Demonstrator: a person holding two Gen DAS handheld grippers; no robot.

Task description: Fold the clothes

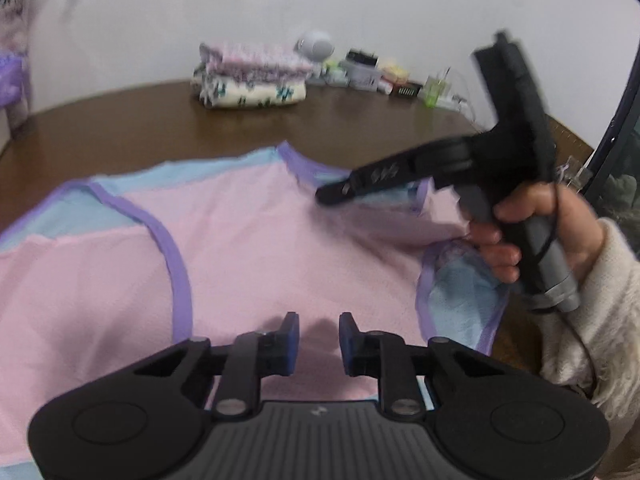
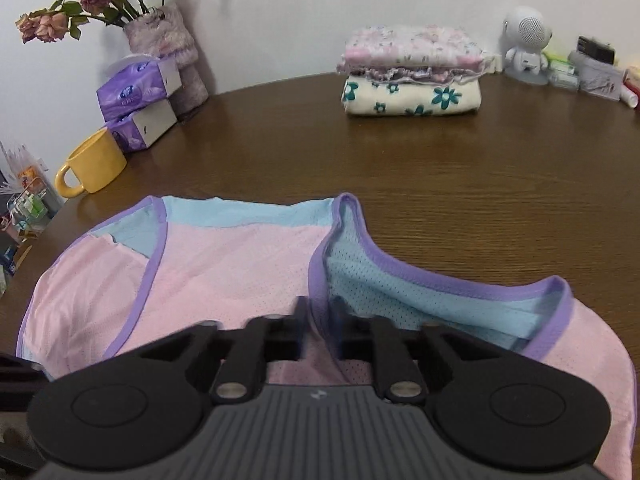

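1. Behind the pink vest (image 2: 224,264) on the table (image 2: 460,184): vase (image 2: 168,36) holding dried roses (image 2: 68,4), yellow mug (image 2: 94,166).
2. Folded clothes (image 2: 412,72) farther back.
3. Left gripper (image 1: 319,338) spread above the vest.
4. Right gripper (image 2: 319,332) pinches the vest's purple trim (image 2: 318,280).

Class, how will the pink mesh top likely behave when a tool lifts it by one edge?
The top is probably floppy: it lies flat, creased on the table. Its thin perforated mesh suggests it is light. Where the right tool grips it, it bunches, so it would likely drape.
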